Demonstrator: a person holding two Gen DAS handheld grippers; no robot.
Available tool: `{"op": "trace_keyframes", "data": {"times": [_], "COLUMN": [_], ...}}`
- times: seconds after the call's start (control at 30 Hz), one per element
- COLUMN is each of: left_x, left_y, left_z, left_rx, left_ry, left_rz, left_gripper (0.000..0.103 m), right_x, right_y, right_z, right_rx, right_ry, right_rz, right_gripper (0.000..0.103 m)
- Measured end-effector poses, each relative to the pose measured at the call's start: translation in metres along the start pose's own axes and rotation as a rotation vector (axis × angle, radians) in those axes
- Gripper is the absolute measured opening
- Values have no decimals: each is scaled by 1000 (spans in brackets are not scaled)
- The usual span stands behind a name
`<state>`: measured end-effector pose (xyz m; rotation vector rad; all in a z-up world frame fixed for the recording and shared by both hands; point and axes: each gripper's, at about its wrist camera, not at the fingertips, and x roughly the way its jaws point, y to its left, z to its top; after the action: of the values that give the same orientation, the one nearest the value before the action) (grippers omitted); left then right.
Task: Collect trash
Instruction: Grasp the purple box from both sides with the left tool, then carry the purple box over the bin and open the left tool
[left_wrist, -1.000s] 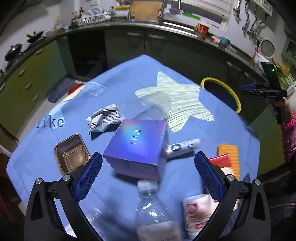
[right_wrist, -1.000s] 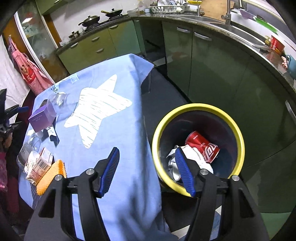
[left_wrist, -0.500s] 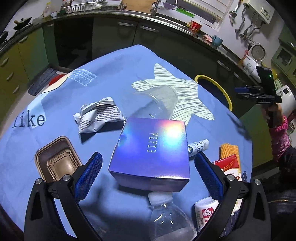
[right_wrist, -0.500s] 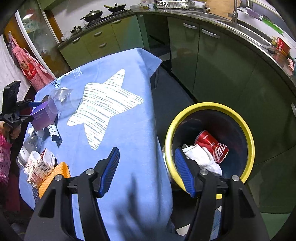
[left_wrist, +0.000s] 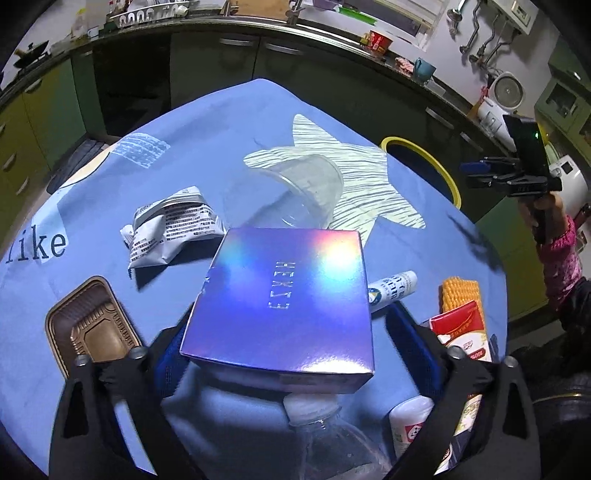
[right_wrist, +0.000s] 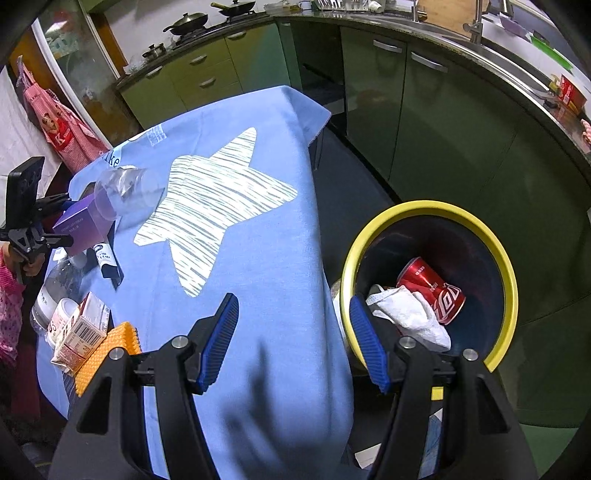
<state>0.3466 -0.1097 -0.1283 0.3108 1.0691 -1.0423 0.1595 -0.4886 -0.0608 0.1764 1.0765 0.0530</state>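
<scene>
Purple box (left_wrist: 284, 299) sits on table w/ blue cloth (left_wrist: 207, 122), between left gripper (left_wrist: 291, 350) fingers, jaws wide, not gripping yet, prob. lined up to grab. Right gripper (right_wrist: 293, 343) wide open, empty, beside yellow-rimmed bin (right_wrist: 506, 280), which holds a can (right_wrist: 432, 291).

The right tongs (right_wrist: 293, 338) stand with blue pads spread apart, nothing between them, over the edge of the desk (right_wrist: 258, 258) with its blue star-printed cloth. Just beside that edge sits a yellow-rimmed bin (right_wrist: 508, 280) holding a red can (right_wrist: 432, 290) and a crumpled white wrapper (right_wrist: 410, 317). At the far side, the left tongs (right_wrist: 55, 229) straddle a purple box (right_wrist: 79, 225), near a clear cup (right_wrist: 125, 192).
</scene>
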Motion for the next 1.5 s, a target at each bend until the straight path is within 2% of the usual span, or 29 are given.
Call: {"op": "trace_keyframes", "data": {"times": [0.03, 0.2, 0.43, 0.63, 0.83, 0.9, 1.1, 1.27, 1.3, 1.5], "left_x": [-1, -8, -40, -69, -76, -69, -27, 36, 45, 131], "left_y": [1, -7, -32, -66, -114, -135, -194, -250, -255, -310], "left_z": [0, -3, -2, 1, 20, 34, 92, 150, 158, 210], "left_rx": [-5, -8, 9, 39, 73, 89, 154, 242, 223, 291], "left_ry": [2, -15, -64, -86, -107, -100, -58, -2, 9, 83], "left_rz": [1, 30, 94, 165, 177, 165, 32, -36, -24, -61], "left_gripper": [78, 77, 77, 77, 77, 77, 77, 77, 77, 77], "right_x": [0, -5, -18, -27, -44, -51, -70, -86, -87, -97], "right_y": [0, 2, 0, -4, -27, -40, -79, -116, -122, -160], "right_z": [0, -3, -9, -19, -36, -44, -68, -91, -94, -122], "right_rx": [1, -1, -6, -3, 41, 66, 130, 196, 206, 284], "right_ry": [0, -12, -45, -69, -104, -116, -145, -170, -172, -181], "right_rz": [2, 6, 23, 27, -6, -25, -63, -82, -84, -99], "right_gripper": [59, 59, 59, 59, 59, 59, 59, 59, 59, 60]}}
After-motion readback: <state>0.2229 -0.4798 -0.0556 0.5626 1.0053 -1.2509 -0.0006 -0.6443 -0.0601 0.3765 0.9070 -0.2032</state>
